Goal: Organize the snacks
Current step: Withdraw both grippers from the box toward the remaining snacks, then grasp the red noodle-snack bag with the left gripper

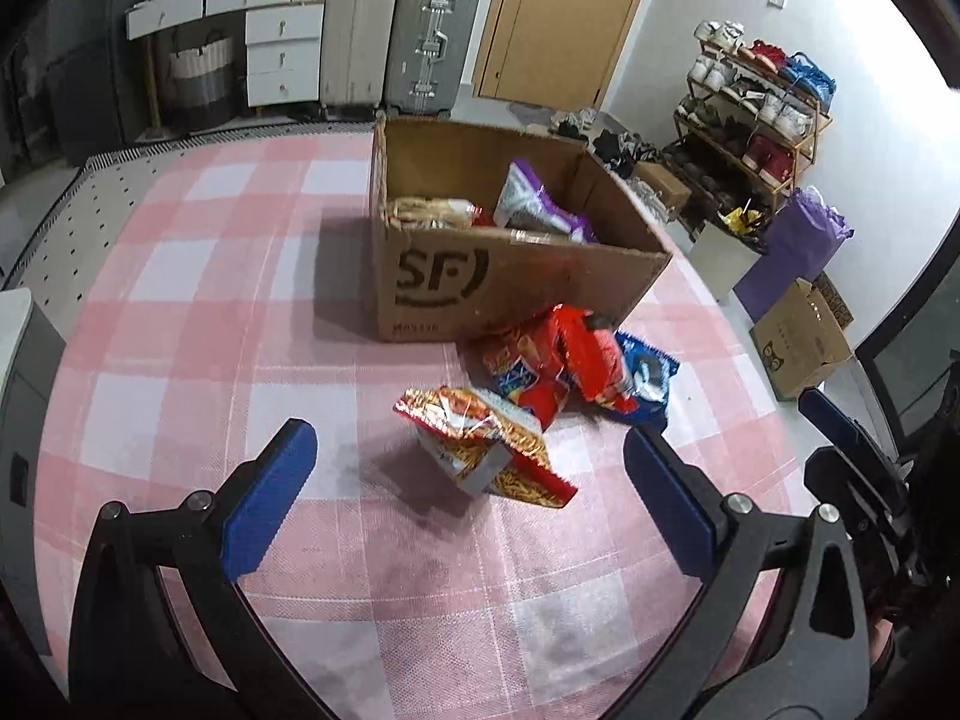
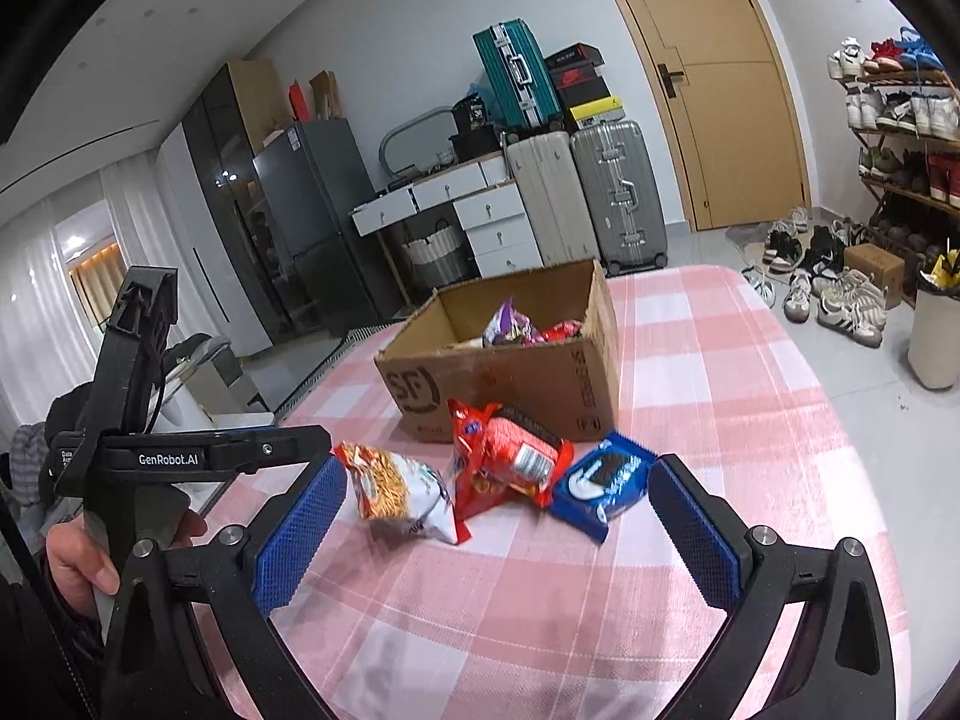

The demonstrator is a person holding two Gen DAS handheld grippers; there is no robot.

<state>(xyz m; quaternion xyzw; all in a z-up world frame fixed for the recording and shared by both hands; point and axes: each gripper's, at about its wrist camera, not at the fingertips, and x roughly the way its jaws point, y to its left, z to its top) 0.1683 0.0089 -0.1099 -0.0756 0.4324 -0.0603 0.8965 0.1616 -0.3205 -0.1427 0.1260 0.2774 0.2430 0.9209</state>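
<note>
Left wrist: snacks [image 1: 486,438] beside box [image 1: 510,282].

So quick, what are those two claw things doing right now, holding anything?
Left gripper: open, fingers wide, holding nothing.
Right gripper: open, fingers wide, holding nothing.

A pale wall holds a wooden door [image 2: 726,90] above a grey tiled floor [image 2: 888,420]. Beside the door stand two upright suitcases [image 2: 618,192], then a white drawer unit [image 2: 492,222], a grey fridge [image 2: 312,192] and a dark cabinet [image 2: 228,180]. A shoe rack [image 2: 900,132] lines the right wall, with loose shoes [image 2: 840,294] on the floor. Curtains [image 2: 36,276] glow at far left.
</note>
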